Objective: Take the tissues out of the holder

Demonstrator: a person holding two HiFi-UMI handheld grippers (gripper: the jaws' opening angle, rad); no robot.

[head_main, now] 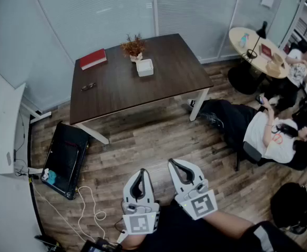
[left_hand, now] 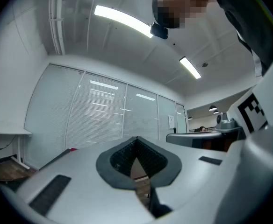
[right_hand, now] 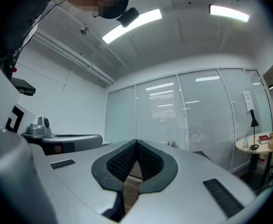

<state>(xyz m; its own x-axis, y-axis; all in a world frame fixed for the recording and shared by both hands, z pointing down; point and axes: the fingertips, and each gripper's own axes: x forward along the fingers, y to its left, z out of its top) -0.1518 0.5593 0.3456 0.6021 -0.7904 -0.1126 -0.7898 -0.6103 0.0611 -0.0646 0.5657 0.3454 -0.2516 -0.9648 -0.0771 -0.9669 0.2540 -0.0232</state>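
Head view, tissue holder: a white square holder (head_main: 144, 67) stands on the dark table (head_main: 169, 83) in the upper centre of the frame, just below a small pot of dried plants (head_main: 134, 48). At this size I cannot tell the tissues from the holder itself.
Head view, other things on the table: a red book (head_main: 93, 59) lies at the table's upper left and a small dark object (head_main: 88, 86) at its left edge, both well apart from the holder.
Head view, grippers: the left gripper (head_main: 141, 171) and the right gripper (head_main: 172, 163) sit side by side at the bottom centre of the frame, over wooden floor and well short of the table.
Head view, surroundings: seated people at the right edge of the frame, and a black case (head_main: 64, 159) on the floor at the lower left.
Left gripper view, jaws: the tips meet at the centre of the frame with nothing between them. Only floor shows through the gap lower down.
Right gripper view, jaws: closed tip to tip and empty, with blinds and glass wall behind them.
Progress: judged from this, nothing is done. The holder looks untouched and neither gripper is near it.
Left to do: close in on the table, open the jaws, pinch the tissues and draw them out.
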